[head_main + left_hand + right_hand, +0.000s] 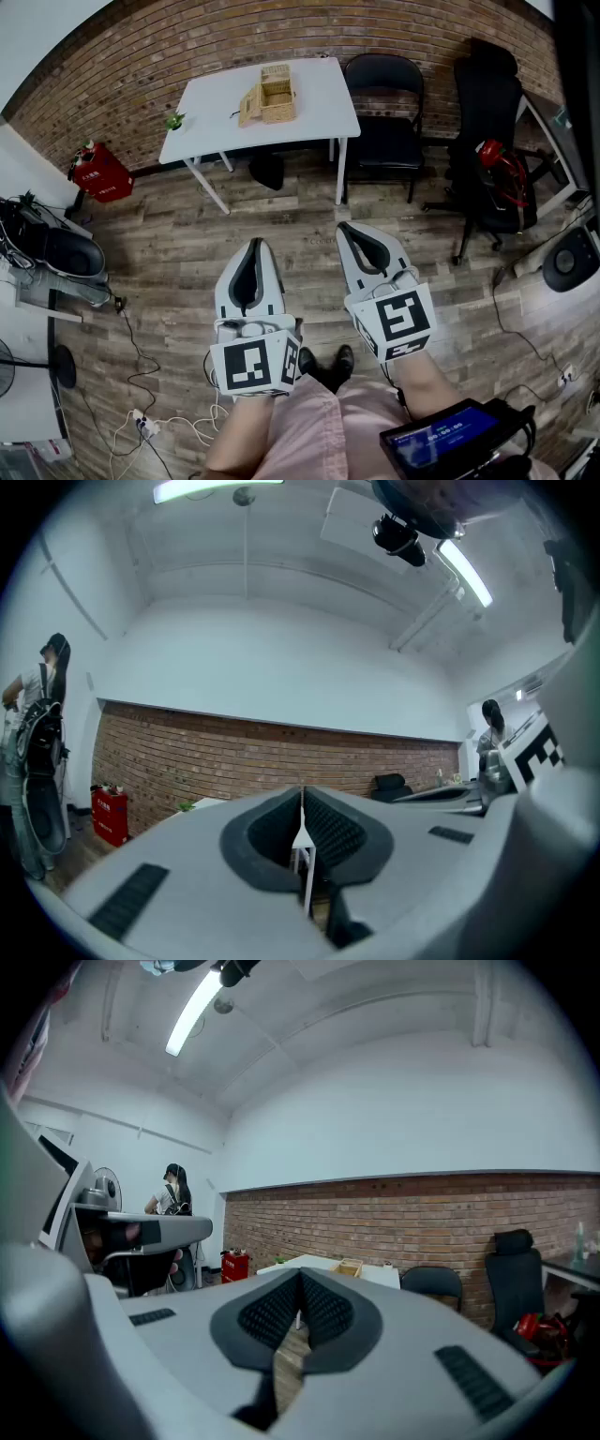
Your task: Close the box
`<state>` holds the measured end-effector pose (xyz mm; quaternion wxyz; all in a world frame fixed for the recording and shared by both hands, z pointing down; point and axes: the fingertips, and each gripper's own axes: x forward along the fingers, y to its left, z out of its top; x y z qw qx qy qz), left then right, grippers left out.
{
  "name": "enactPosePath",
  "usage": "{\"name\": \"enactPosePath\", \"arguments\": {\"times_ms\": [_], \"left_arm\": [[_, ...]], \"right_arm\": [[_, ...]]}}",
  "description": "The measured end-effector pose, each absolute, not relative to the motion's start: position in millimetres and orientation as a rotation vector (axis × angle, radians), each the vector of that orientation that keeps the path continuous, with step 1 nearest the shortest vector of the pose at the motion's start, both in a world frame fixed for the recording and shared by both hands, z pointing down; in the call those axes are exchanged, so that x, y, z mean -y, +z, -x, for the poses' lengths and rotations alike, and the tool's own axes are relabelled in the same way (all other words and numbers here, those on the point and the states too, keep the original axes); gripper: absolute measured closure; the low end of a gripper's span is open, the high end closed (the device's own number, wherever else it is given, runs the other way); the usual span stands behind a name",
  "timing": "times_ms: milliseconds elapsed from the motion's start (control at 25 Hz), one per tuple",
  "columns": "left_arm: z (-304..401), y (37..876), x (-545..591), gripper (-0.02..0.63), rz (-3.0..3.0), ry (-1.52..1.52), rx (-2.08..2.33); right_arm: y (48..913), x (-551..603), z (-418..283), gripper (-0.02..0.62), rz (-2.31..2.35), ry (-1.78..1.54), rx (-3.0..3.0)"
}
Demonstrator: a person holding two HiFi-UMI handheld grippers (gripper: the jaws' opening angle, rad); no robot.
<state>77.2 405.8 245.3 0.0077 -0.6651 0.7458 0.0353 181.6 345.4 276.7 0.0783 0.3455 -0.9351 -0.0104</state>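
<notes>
Left gripper (252, 246): fingers (330, 829) clenched, pads touching, nothing between them. Right gripper (347, 230): same, fingers (323, 1309) pressed together, empty.

Both are low in front of my legs, side by side and not touching. The tips point forward over the wood floor (281, 225).

The box (277, 92) is well apart from both grippers. It sits on the white desk (323, 108), about mid-width and nearer the far edge. It's open. The lid (249, 105) is folded out on the box's left side and tilted. It looks hinged to the box, but it's too small in the head view to be sure. The right gripper view shows the box straight past the fingertips, far off.

Other stuff:
- small green plant (174, 121) at the desk's left edge
- black folding chair (386, 141) just beside the desk's right edge
- black office chair (492, 103) further right, with something red (500, 159) on it
- red container (101, 173) on the floor left of the desk, by the brick wall (141, 56)
- dark screen unit (441, 439) at my right side
- loose cables (159, 427) on the floor at my left
</notes>
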Motion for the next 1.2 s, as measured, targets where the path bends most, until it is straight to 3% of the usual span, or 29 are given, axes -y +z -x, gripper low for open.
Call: {"name": "enactPosePath", "arguments": {"times_ms": [320,360,400,440,880,1200], "left_arm": [[-95,245,-415,0.587,2.058,0.129,-2.360],[-97,244,-416,0.579,2.052,0.140,-2.357],[-98,243,-416,0.549,2.045,0.147,-2.358],[-100,242,-417,0.507,2.036,0.150,-2.363],[-108,260,-409,0.488,2.012,0.081,-2.402],[-54,291,-357,0.488,2.057,0.106,-2.439]], "right_arm": [[278,-343,-201,0.594,-1.042,-0.003,2.817],[279,-343,-202,0.568,-1.028,0.007,2.818],[281,-344,-203,0.460,-1.007,0.015,2.821],[282,-345,-205,0.440,-0.988,0.019,2.828],[298,-327,-211,0.448,-0.971,0.015,2.834],[325,-275,-160,0.456,-0.956,0.042,2.783]]}}
